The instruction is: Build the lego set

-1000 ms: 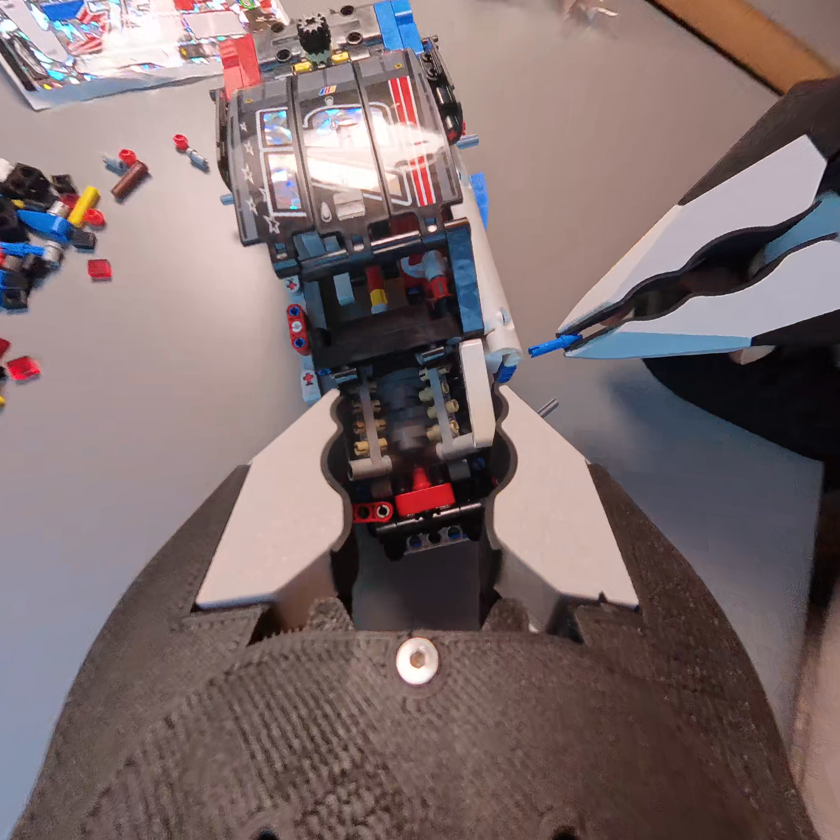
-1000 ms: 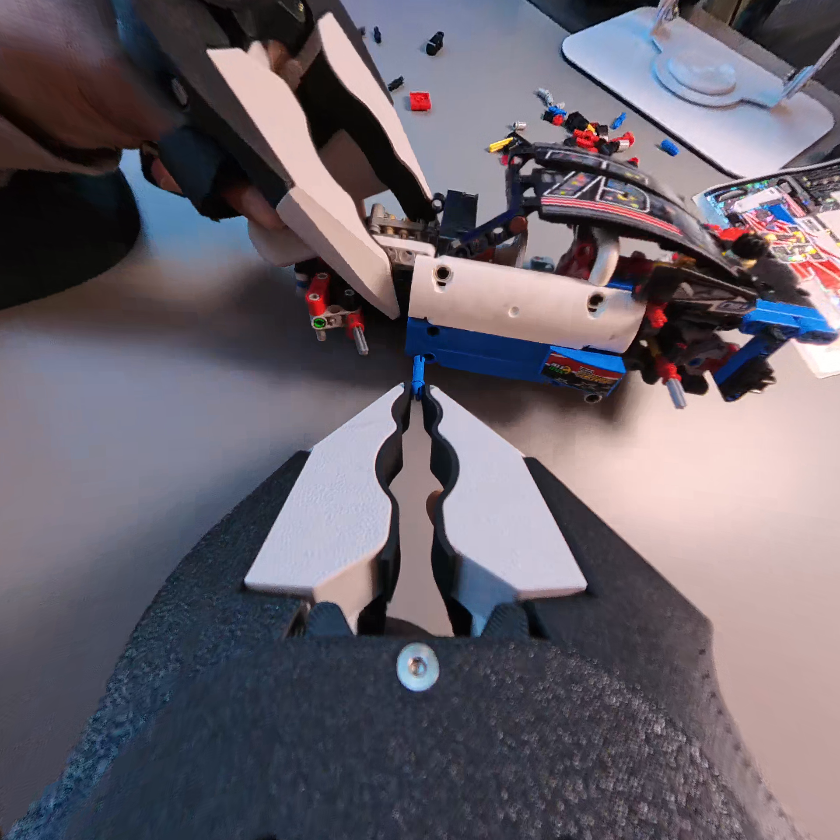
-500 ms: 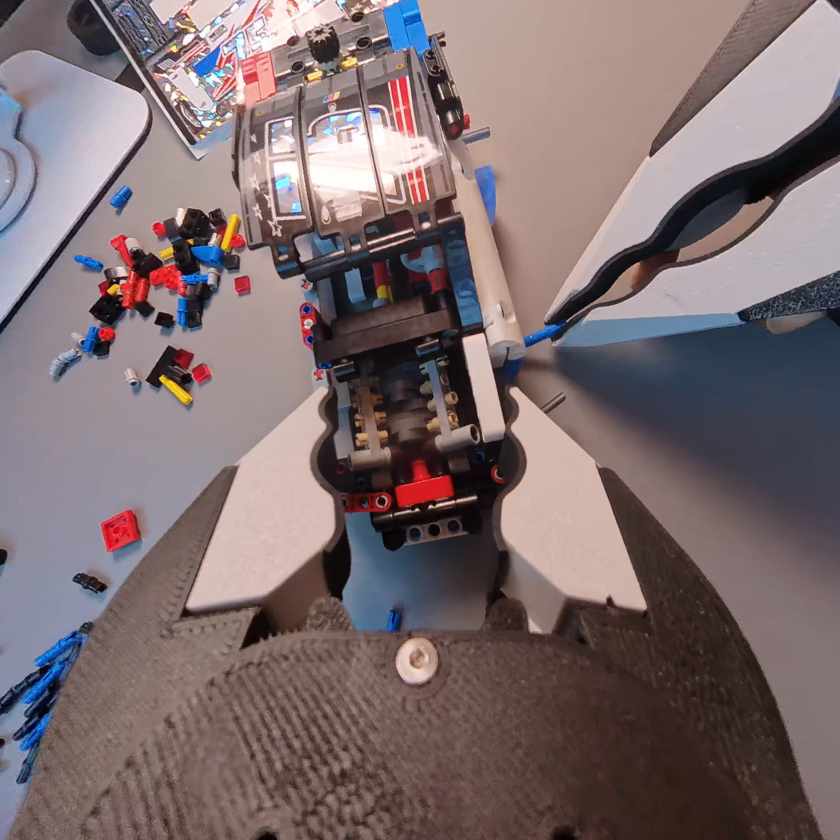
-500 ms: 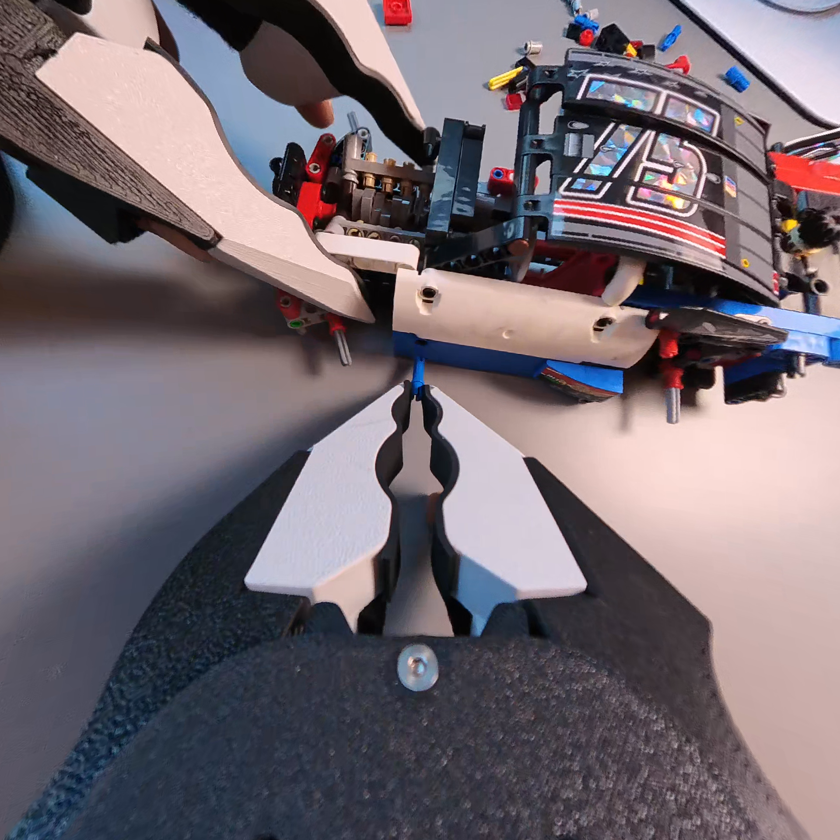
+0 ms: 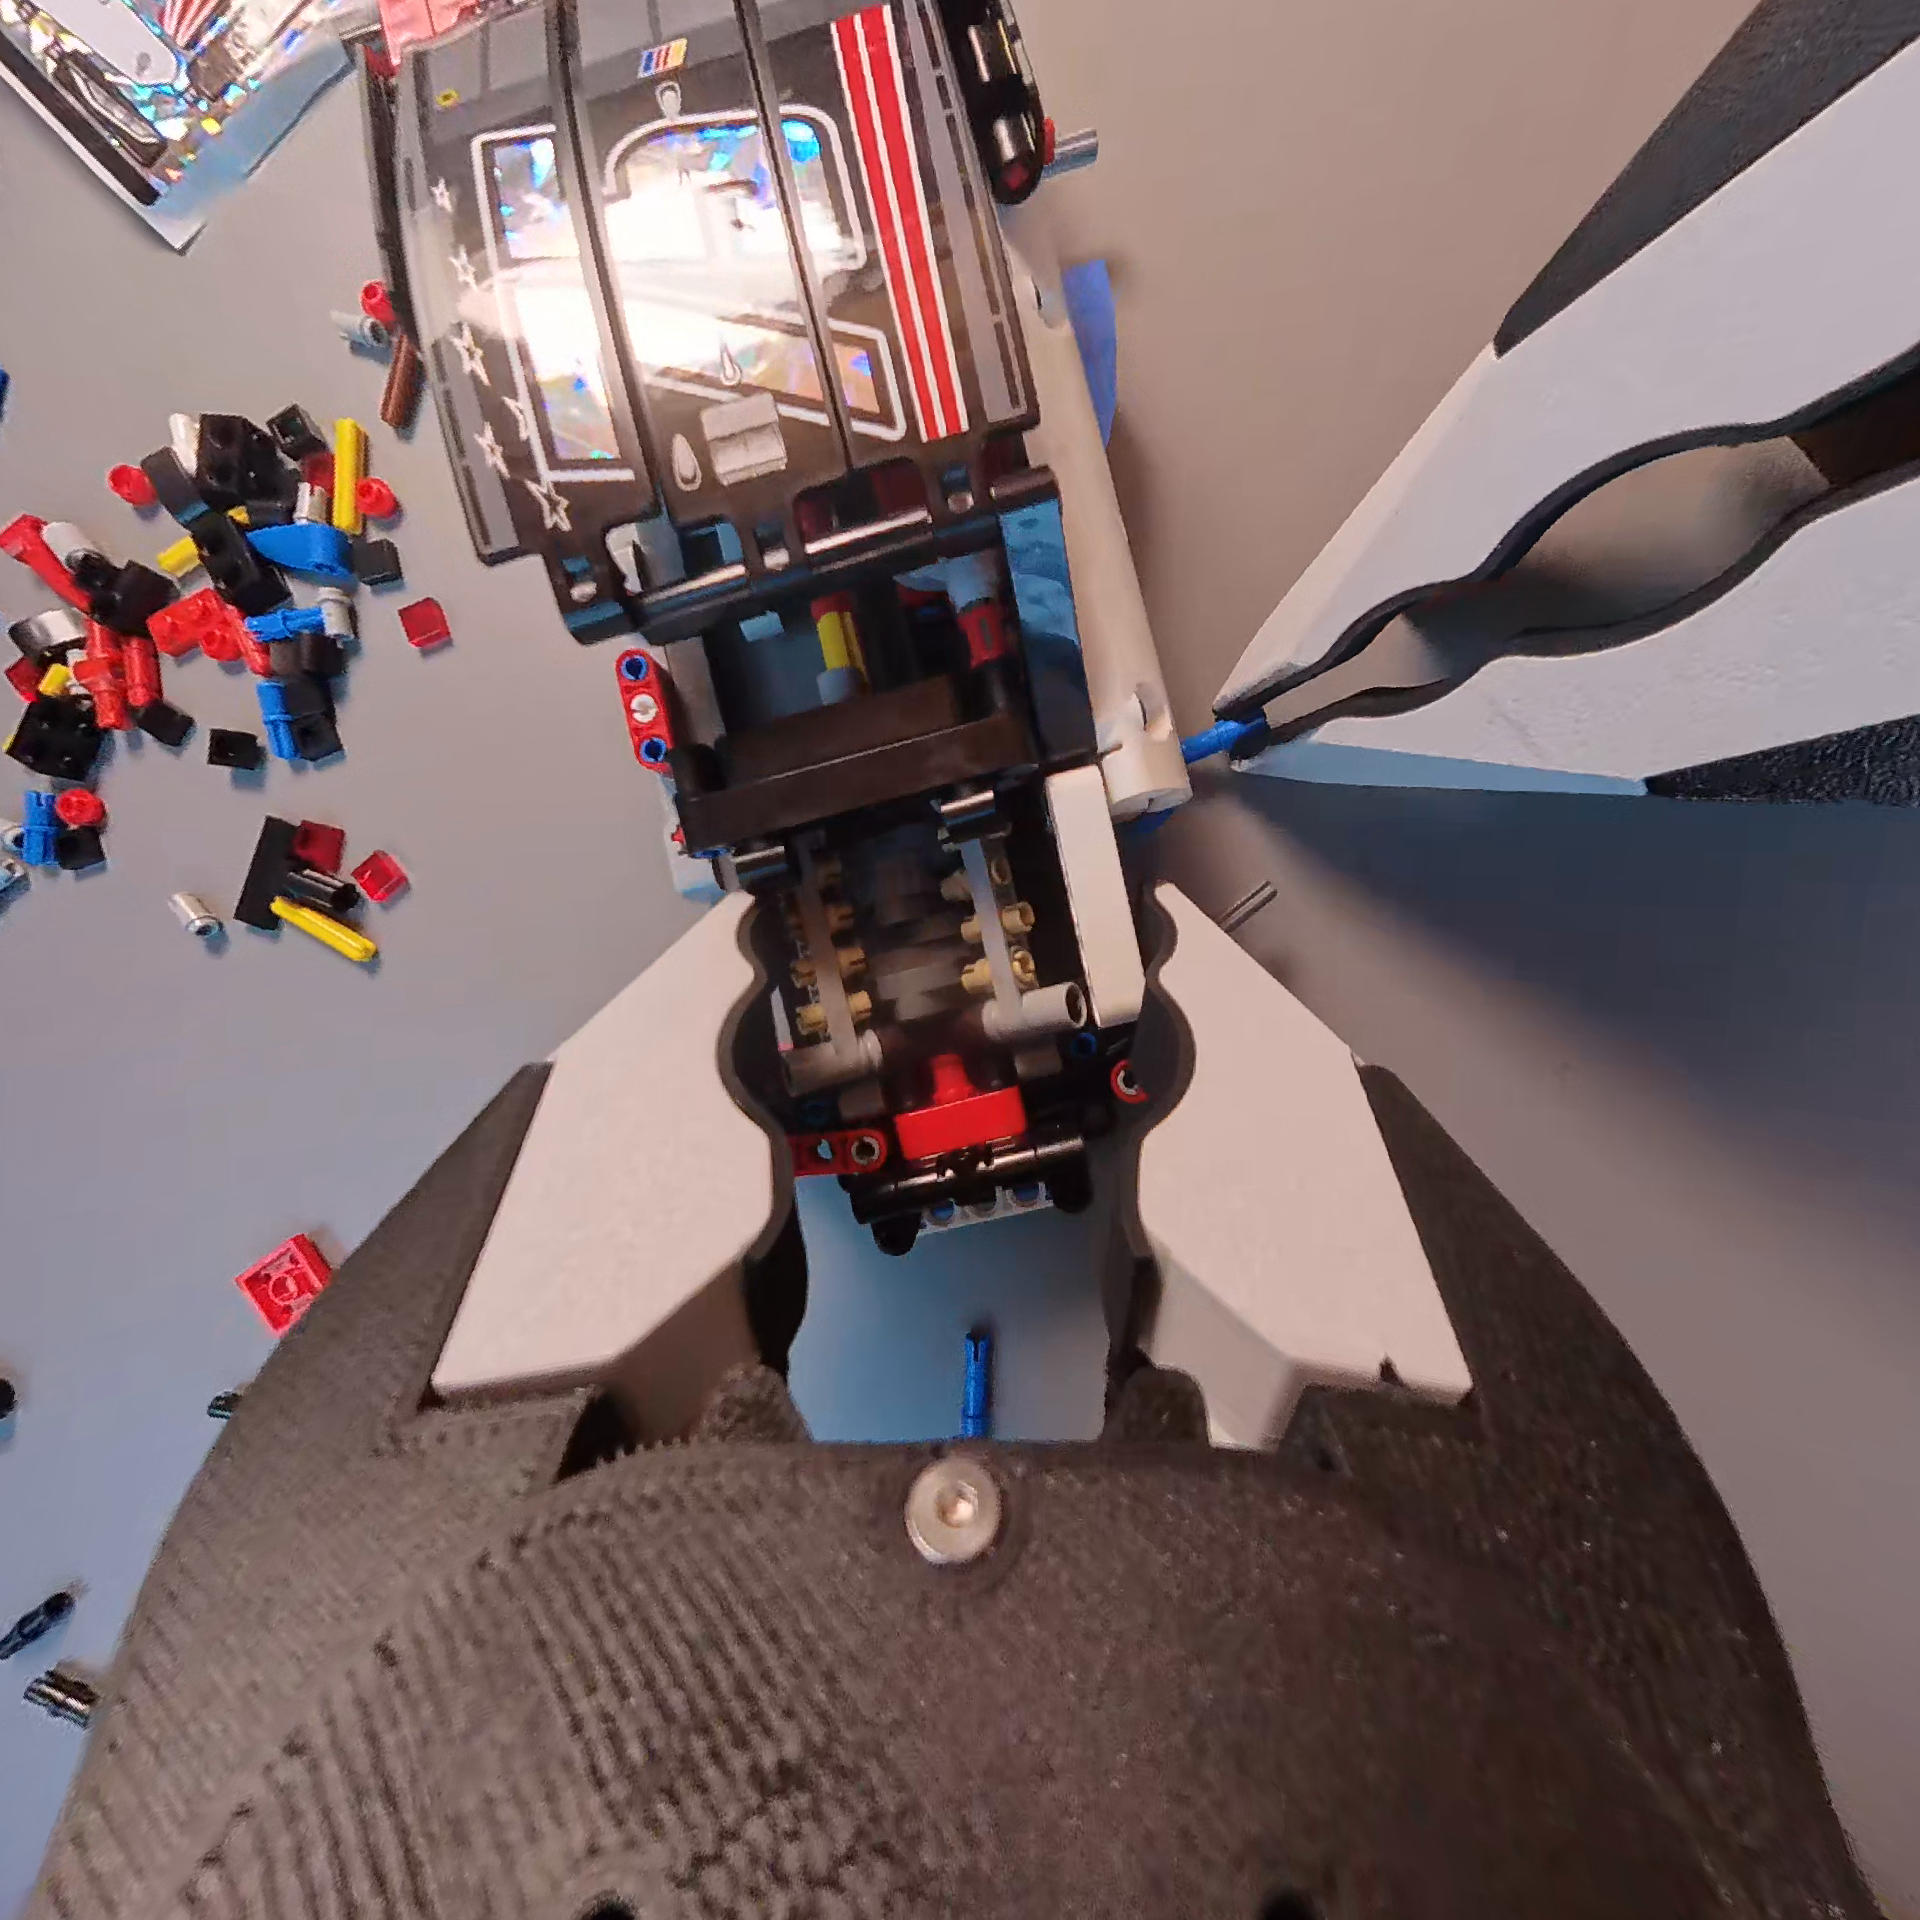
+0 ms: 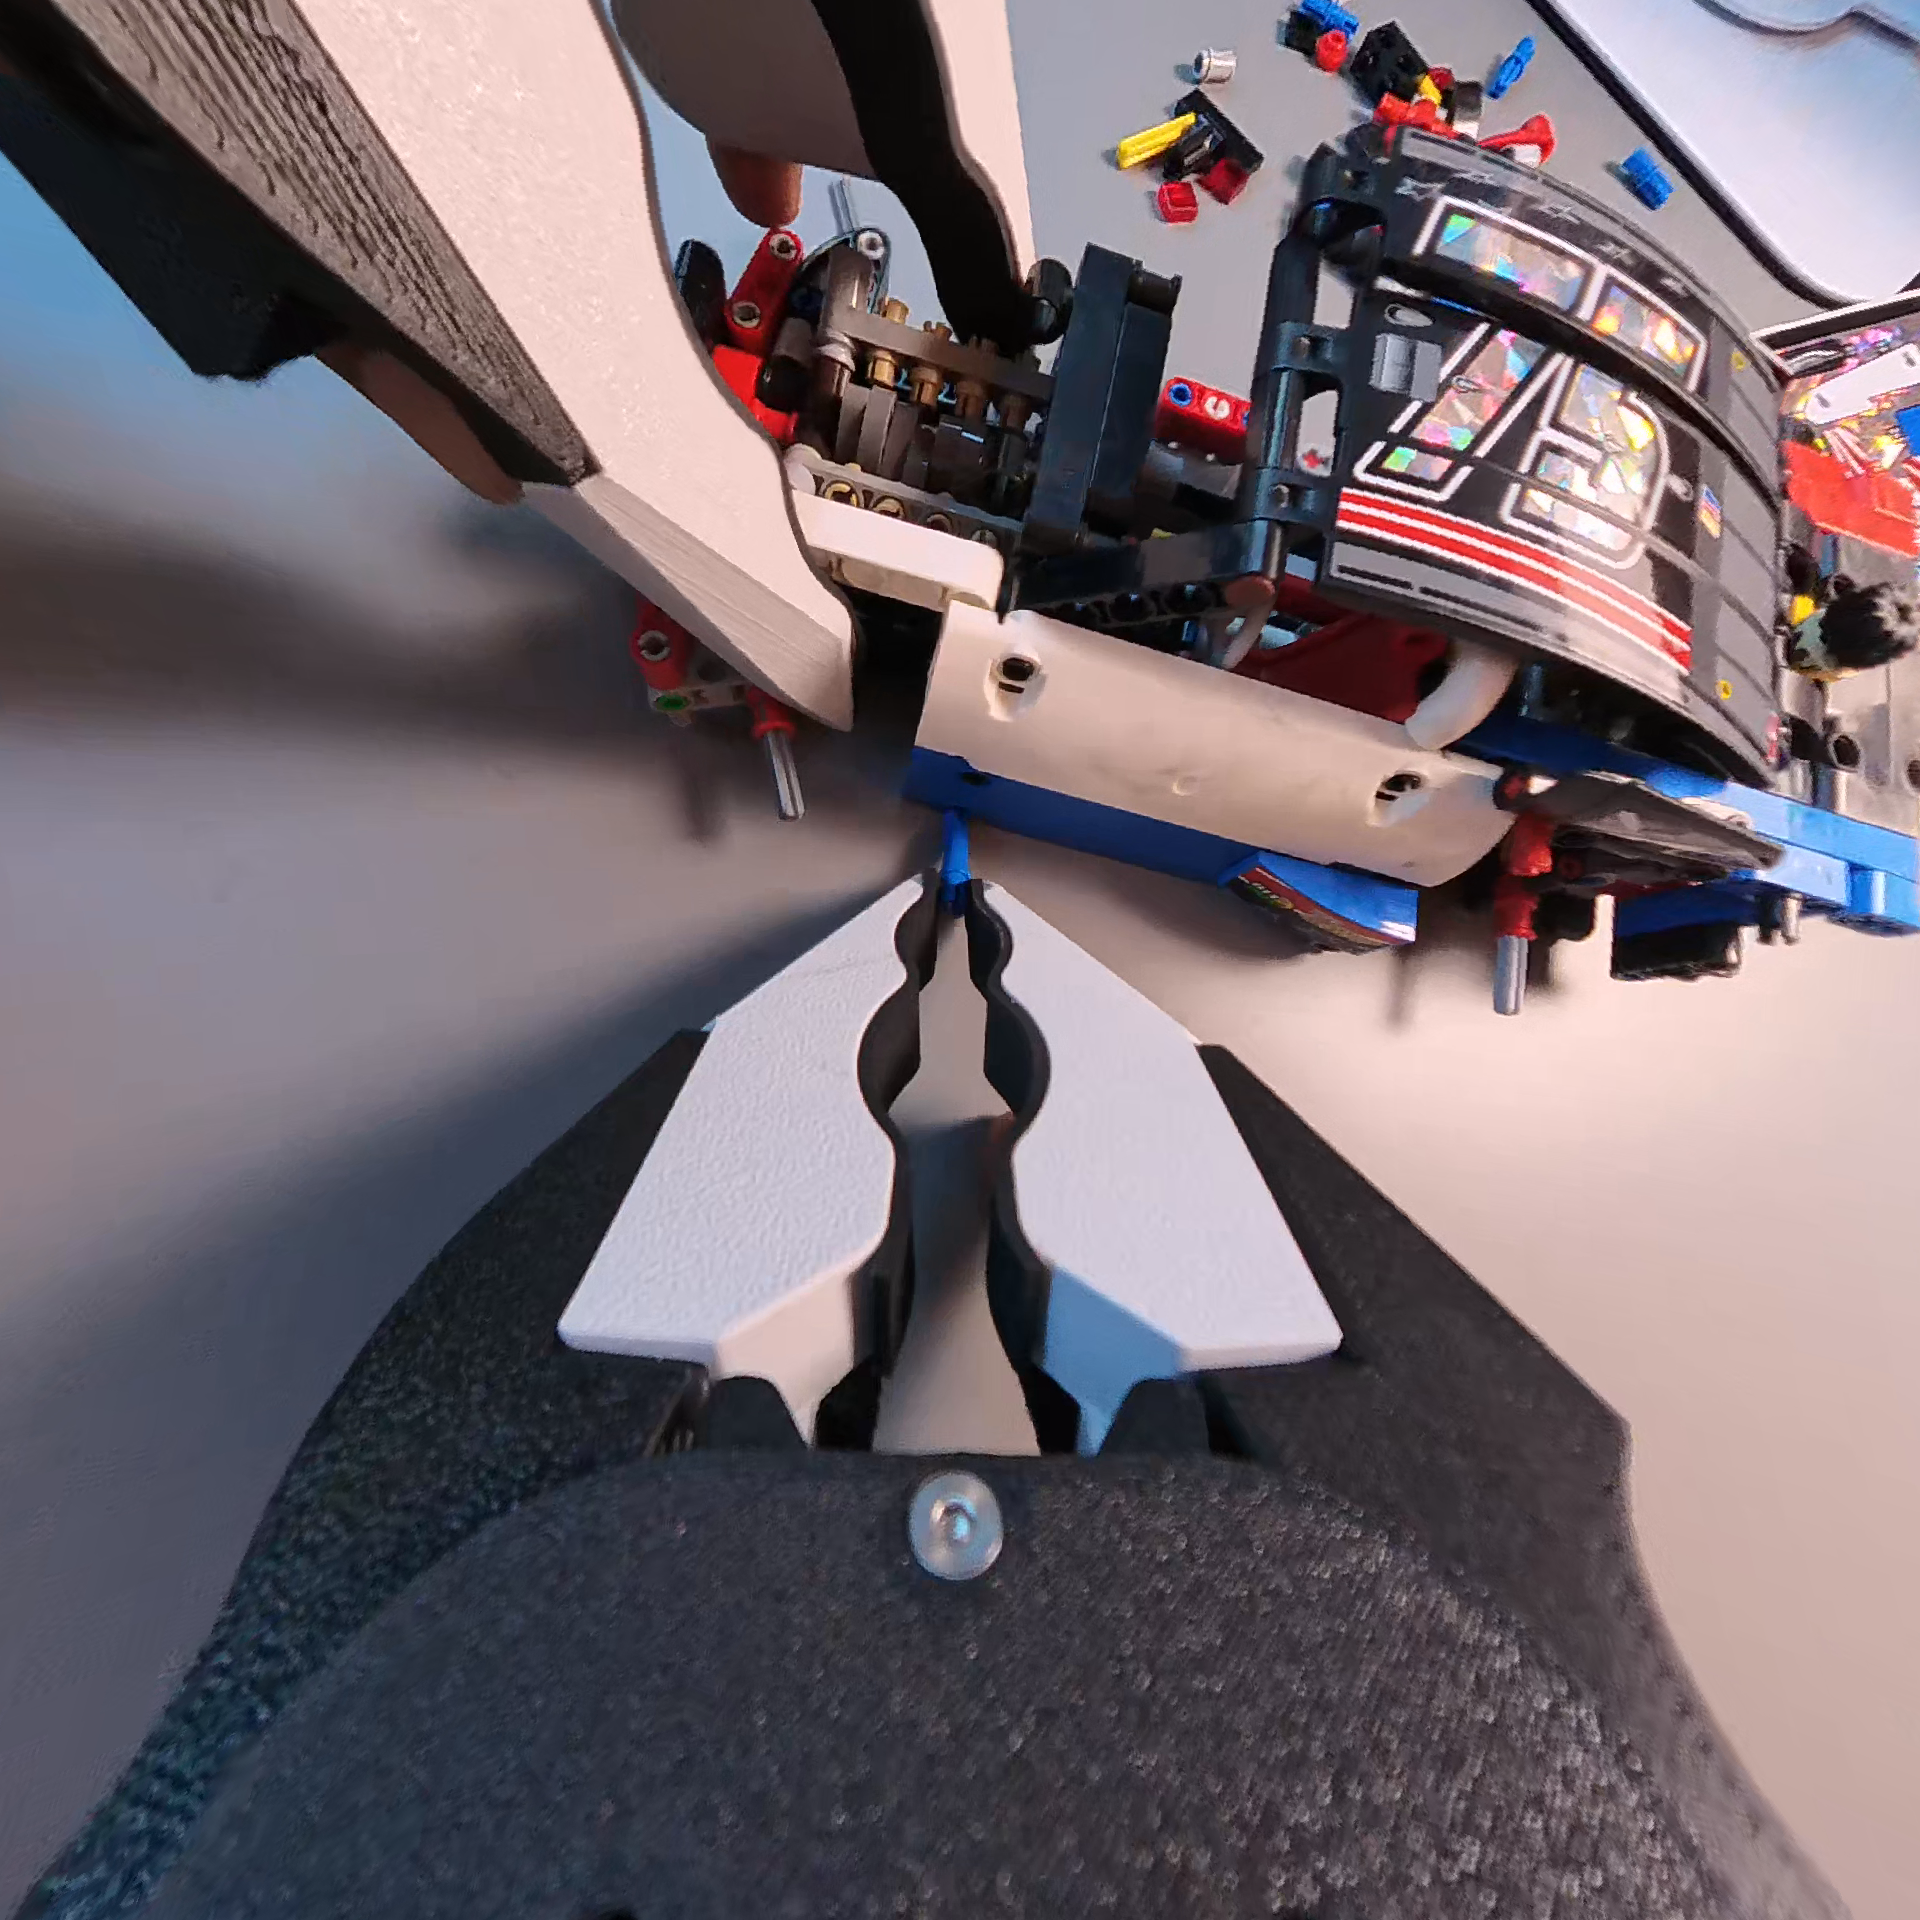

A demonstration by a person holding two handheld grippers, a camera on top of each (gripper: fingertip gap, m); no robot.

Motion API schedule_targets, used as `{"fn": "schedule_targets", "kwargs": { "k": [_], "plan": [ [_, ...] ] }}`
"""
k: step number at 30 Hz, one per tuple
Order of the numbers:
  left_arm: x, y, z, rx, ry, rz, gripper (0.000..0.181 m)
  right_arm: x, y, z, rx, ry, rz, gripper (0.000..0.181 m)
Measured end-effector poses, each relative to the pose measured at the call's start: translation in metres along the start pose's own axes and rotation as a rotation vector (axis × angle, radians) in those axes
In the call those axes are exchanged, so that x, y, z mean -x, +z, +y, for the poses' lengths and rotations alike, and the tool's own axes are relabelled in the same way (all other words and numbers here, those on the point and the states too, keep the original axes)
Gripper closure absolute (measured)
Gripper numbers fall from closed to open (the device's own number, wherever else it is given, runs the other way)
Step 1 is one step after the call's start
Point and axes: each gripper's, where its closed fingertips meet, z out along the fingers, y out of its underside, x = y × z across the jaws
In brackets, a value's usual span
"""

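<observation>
Right gripper (image 6: 953,894) pinched on a blue pin (image 6: 951,847), tips nearly together, pin nose at the blue sill (image 6: 1081,826) under the white side panel (image 6: 1174,727) of the car (image 6: 1351,582). Couldn't tell if seated in a hole yet. Pin judged tiny, light, slick, stiff; held only by its tail, so likely to twist or pop out if pushed off-axis. Best pressed straight along its length.

Left gripper (image 5: 951,1049) spread wide around the car's engine end, fingers (image 5: 644,1143) against both sides, clamped as a brace. Car seemed raised off the table (image 5: 1558,1143). Judged light but bulky, rigid at the frame, panels and axles likely to snap off under squeeze. Frame beams the right hold, not the black roof (image 5: 727,312).

Spare pin (image 5: 975,1371) on the table below. Loose parts (image 5: 208,623) further left, booklet (image 5: 135,94) beyond.
</observation>
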Motion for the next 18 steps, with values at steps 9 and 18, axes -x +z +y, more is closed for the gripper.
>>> {"fn": "schedule_targets", "kwargs": {
  "k": [9, 18],
  "plan": [
    [-0.006, -0.025, -0.003, -0.1, -0.027, 0.227, 0.1, 0.002, 0.001, 0.002, 0.051, -0.039, 0.024, 0.178],
    [-0.001, -0.034, 0.03, -0.146, 0.139, 0.474, 0.096, 0.004, -0.002, 0.006, 0.11, 0.015, -0.055, 0.174]
  ]
}}
